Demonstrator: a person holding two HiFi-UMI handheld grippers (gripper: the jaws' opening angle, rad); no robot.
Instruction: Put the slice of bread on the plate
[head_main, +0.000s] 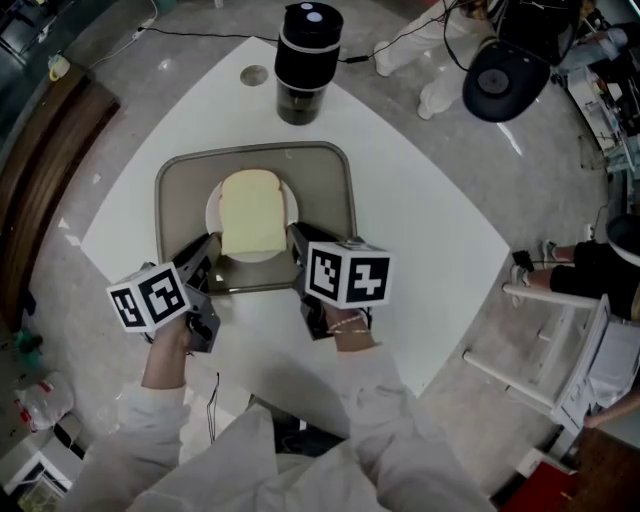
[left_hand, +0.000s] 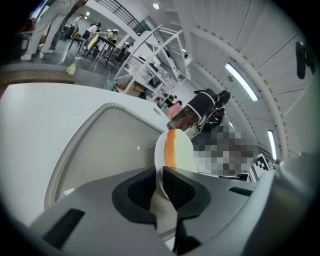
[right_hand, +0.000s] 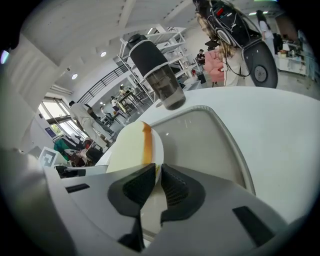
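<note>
On the tray, left gripper and right gripper are both clamping the plate by its rim, with the slice of bread lying just beyond.

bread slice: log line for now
bread slice: on plate | tray: under plate | left gripper: shut on plate rim | right gripper: shut on plate rim

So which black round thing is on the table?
The tall canister behind the tray. The flat black disc lies beyond the edge of the table, at upper right.
</note>
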